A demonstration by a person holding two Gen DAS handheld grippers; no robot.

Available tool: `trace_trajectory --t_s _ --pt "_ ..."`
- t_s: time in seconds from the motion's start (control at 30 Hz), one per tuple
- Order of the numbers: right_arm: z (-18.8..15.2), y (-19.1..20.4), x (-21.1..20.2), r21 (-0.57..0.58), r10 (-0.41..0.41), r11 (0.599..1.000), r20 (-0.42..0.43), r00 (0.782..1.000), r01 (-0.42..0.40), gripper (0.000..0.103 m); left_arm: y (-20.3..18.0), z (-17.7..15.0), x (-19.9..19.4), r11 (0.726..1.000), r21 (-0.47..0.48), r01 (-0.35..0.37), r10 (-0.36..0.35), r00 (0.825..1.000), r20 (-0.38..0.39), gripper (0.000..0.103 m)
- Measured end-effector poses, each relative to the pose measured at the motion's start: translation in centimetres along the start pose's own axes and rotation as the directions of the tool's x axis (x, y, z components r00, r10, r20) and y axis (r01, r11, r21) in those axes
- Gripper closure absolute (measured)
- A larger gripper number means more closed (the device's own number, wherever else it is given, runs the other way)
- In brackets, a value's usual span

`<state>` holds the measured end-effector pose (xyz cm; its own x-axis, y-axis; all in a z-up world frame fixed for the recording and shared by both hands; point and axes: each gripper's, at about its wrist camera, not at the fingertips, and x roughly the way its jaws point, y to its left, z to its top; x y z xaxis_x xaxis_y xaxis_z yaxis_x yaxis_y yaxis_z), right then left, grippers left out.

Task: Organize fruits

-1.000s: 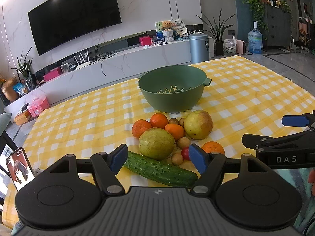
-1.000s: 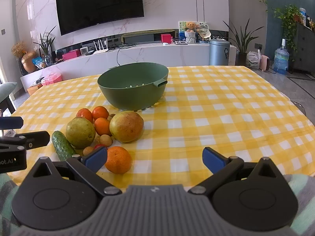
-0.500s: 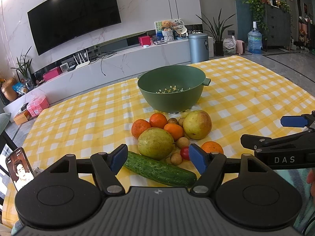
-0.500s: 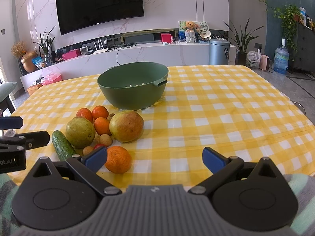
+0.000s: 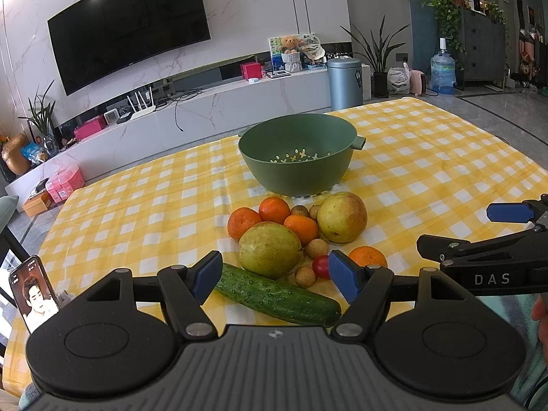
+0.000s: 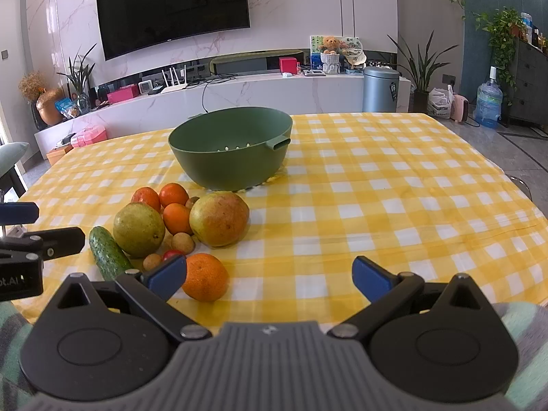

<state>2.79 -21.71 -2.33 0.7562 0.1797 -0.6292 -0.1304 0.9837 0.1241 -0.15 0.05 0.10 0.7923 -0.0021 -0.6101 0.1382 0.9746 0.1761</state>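
A green colander bowl [image 5: 298, 150] [image 6: 231, 150] stands mid-table with nothing in it. In front of it lies a pile of fruit: two large yellow-green pears [image 5: 269, 250] [image 5: 341, 216], several oranges [image 5: 274, 209], small brown longans [image 5: 316, 248], a red cherry tomato [image 5: 321, 267] and a cucumber [image 5: 277, 295]. One orange [image 6: 204, 276] sits apart at the near side. My left gripper [image 5: 275, 279] hovers open just short of the cucumber. My right gripper [image 6: 269, 275] stands open over bare cloth, right of the lone orange. Neither holds anything.
The table wears a yellow checked cloth [image 6: 376, 198]. A phone [image 5: 33, 294] stands at the table's near left corner. Behind the table are a white TV bench [image 6: 239, 99], a grey bin [image 6: 380, 89] and plants.
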Motion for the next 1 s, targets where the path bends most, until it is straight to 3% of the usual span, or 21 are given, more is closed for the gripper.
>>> trace_trajectory --t_s 0.4,0.57,0.73,1.0 --pt "0.0 0.0 0.0 0.000 0.000 1.000 -0.001 1.000 0.000 0.004 -0.1 0.0 -0.1 1.000 -0.003 0.009 -0.009 1.000 0.002 0.020" --pt "-0.1 -0.3 0.1 0.004 0.008 1.000 0.010 1.000 -0.008 0.004 0.5 0.8 0.1 0.998 -0.044 0.050 -0.051 0.999 -0.016 0.027" --pt "0.1 -0.7 0.5 0.017 0.082 0.996 -0.006 0.997 -0.082 0.004 2.0 2.2 0.9 0.991 -0.076 0.113 -0.116 0.992 -0.043 0.030" --pt "1.7 0.8 2.1 -0.051 0.106 0.993 -0.015 0.994 -0.107 0.004 3.3 3.6 4.5 0.978 -0.077 0.194 -0.203 0.970 -0.133 0.036"
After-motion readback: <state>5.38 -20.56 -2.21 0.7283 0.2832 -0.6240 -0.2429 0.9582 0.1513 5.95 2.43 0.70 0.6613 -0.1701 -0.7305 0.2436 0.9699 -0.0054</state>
